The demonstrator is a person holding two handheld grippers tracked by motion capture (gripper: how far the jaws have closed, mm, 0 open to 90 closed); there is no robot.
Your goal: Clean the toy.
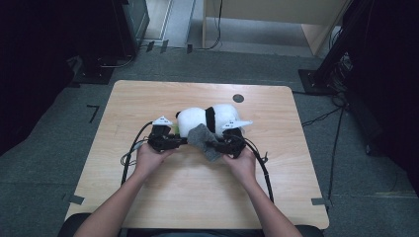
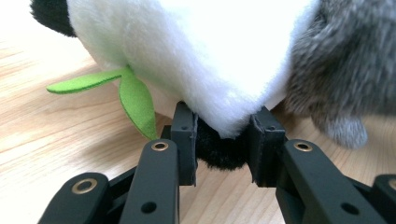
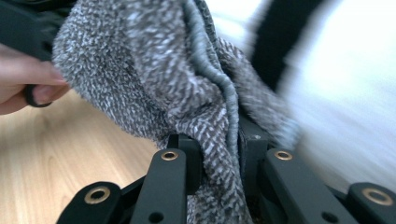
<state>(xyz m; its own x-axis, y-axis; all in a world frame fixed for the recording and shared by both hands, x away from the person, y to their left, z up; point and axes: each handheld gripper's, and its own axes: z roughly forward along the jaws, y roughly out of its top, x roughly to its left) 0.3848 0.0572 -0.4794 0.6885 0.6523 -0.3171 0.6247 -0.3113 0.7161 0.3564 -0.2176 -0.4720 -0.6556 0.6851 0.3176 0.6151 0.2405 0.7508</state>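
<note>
Panda (image 1: pixel 197 120) pinched by left fingers (image 2: pixel 223 140) | grey cloth (image 1: pixel 203 139) pinched by right fingers (image 3: pixel 219 154) | green leaf (image 2: pixel 135 100) beside

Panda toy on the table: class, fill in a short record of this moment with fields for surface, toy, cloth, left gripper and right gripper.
surface: wooden table
toy: plush panda with green felt leaves, lying on the table
cloth: grey fuzzy cloth, draped against the panda's front
left gripper: jaws shut on a black part of the panda
right gripper: jaws shut on the cloth
</note>
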